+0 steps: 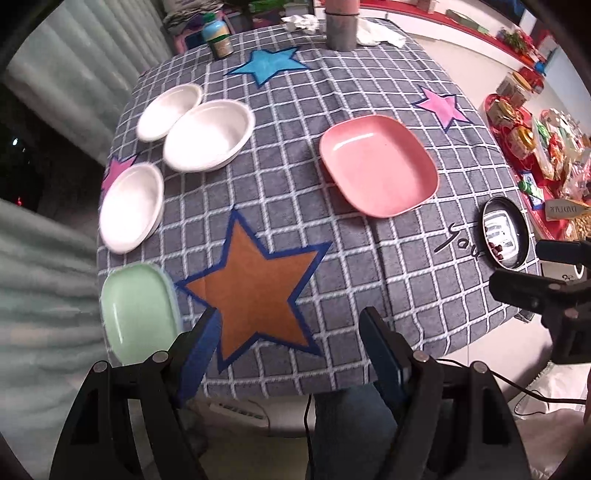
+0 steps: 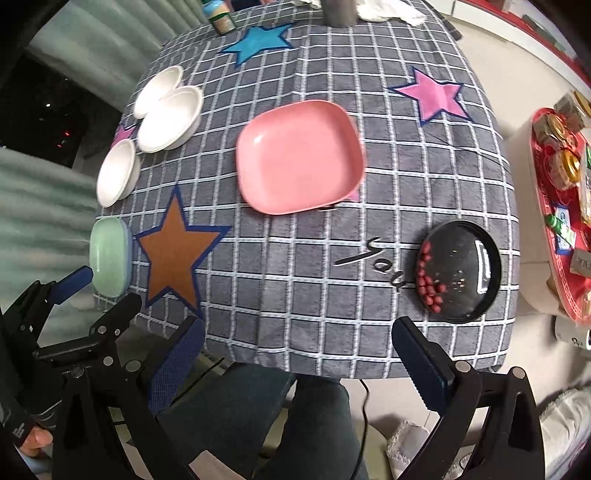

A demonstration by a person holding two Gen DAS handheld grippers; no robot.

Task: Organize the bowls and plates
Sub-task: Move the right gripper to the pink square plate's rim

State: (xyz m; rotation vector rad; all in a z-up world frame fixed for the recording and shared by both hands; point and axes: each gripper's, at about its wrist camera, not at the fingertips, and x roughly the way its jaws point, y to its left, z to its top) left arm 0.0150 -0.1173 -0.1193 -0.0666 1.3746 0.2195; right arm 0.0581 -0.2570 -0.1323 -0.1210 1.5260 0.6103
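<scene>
A pink square plate (image 1: 378,166) (image 2: 300,157) lies near the middle of the checked tablecloth. Three white bowls (image 1: 208,134) (image 2: 170,118) lie at the far left, two of them overlapping. A pale green plate (image 1: 138,310) (image 2: 109,256) lies at the near left edge. My left gripper (image 1: 291,332) is open and empty above the near edge, next to the green plate. My right gripper (image 2: 301,341) is open and empty over the near table edge. The left gripper also shows in the right wrist view (image 2: 107,291).
A black round dish (image 2: 460,271) (image 1: 504,232) with red beads sits at the near right. A jar (image 1: 218,35), a grey cylinder (image 1: 341,29) and white tissues (image 1: 376,33) stand at the far edge. A red tray (image 2: 561,206) of goods stands to the right, off the table.
</scene>
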